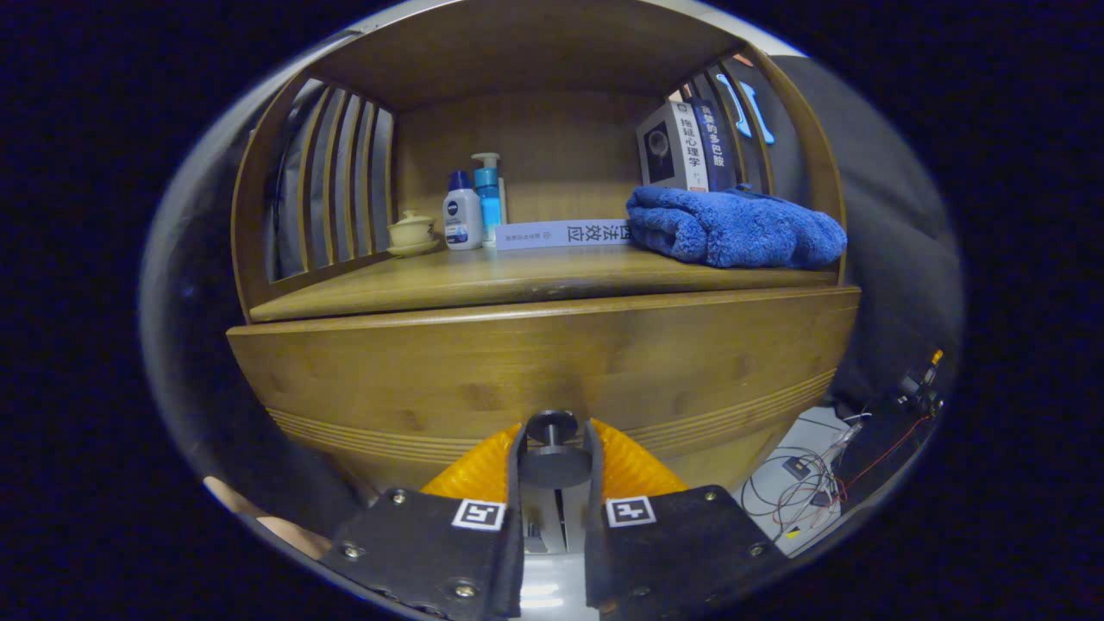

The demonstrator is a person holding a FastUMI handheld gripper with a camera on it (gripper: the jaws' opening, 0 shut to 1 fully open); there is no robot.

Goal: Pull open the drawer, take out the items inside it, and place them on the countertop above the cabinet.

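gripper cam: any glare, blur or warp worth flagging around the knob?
Gripper view: fisheye bows the drawer front and countertop; dim, warm light; the dark knob between the fingers of the gripper is sharp; slight glare below the fingers; towel crisp.

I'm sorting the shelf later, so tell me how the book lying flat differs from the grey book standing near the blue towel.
The flat book lies on its side along the countertop, its pale spine facing the gripper, whose fingers close on the drawer knob. The grey book stands upright behind the blue towel. The flat book sits beside the bottles; the grey book leans against a darker book. Both show printed spines.
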